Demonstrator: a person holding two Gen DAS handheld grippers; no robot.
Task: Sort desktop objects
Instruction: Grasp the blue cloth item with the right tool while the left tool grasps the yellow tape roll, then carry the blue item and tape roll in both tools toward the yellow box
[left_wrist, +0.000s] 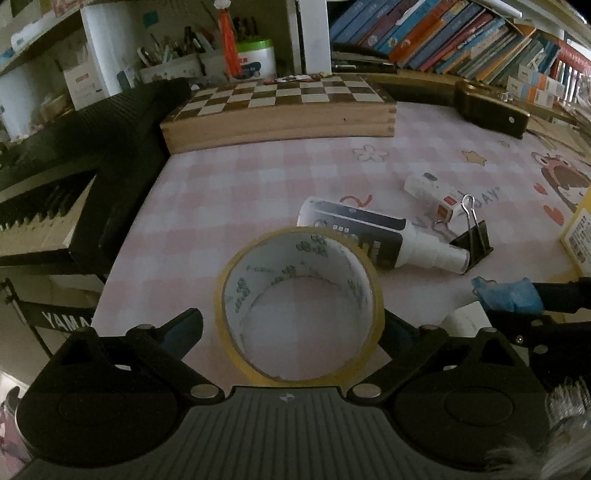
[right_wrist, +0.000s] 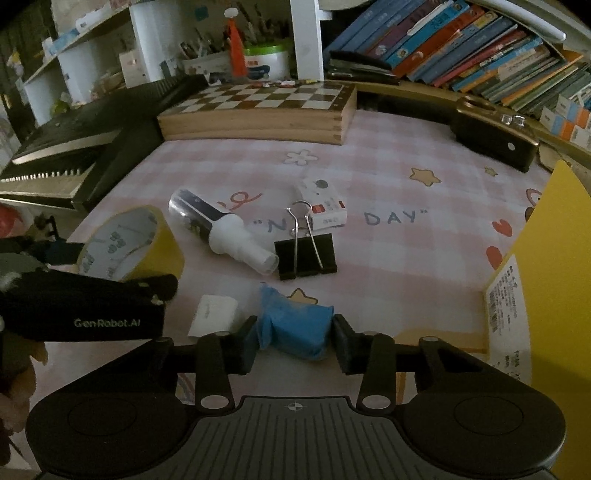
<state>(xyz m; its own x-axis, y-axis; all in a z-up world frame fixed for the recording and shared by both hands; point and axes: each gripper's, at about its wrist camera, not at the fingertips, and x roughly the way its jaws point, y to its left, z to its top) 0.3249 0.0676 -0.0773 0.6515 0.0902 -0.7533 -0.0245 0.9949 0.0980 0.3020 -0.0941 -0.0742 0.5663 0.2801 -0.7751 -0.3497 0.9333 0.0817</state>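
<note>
On the pink checked mat (right_wrist: 406, 258), my right gripper (right_wrist: 295, 334) is pinching the blue wad (right_wrist: 295, 328) at 6 o'clock while my left gripper (left_wrist: 291, 325) straddles the tape roll (left_wrist: 299, 306), jaws spread, so next I reckon squeeze, then lift both

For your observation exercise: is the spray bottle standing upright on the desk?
No, the spray bottle lies on its side beside the binder clip.
</note>
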